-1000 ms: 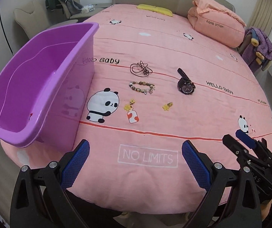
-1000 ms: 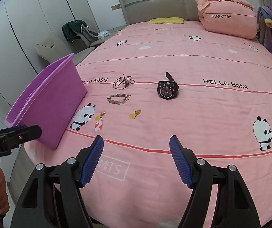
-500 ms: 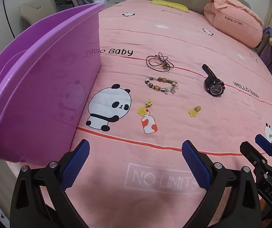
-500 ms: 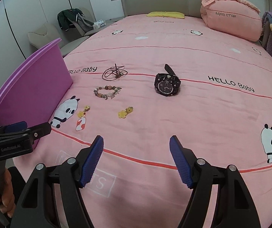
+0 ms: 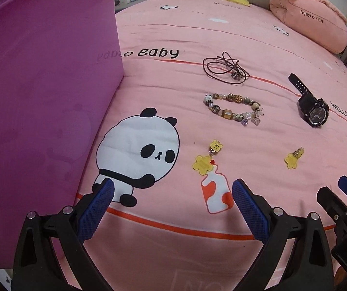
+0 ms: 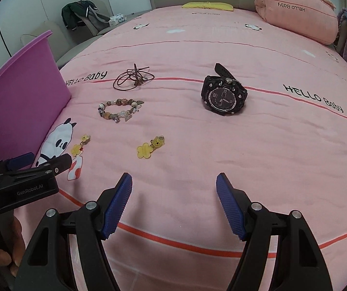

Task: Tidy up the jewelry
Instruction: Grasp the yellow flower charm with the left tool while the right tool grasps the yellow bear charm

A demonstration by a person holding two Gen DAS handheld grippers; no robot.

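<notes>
On the pink bedspread lie a dark cord necklace [image 5: 226, 70] [image 6: 133, 79], a beaded bracelet [image 5: 232, 109] [image 6: 118, 110], a black watch [image 5: 312, 110] [image 6: 224, 95] and two yellow bear-and-flower charms [image 5: 207, 158] [image 5: 293, 157] [image 6: 150, 146] [image 6: 80, 145]. A purple bin [image 5: 40, 97] [image 6: 25, 97] stands at the left. My left gripper [image 5: 172, 189] hangs open just short of the near charm, nothing between its blue pads. My right gripper [image 6: 174, 184] is open too, short of the second charm.
A pink pillow [image 6: 297, 17] and a yellow cloth [image 6: 207, 5] lie at the head of the bed. An armchair with a dark jacket [image 6: 76, 14] stands beyond the left edge. A hand [image 6: 1, 249] grips the left tool's handle.
Both grippers have come down and forward toward the bedspread; the jewelry looms larger and the bin's wall now fills the left view. Both sets of jaws stay equally wide.
</notes>
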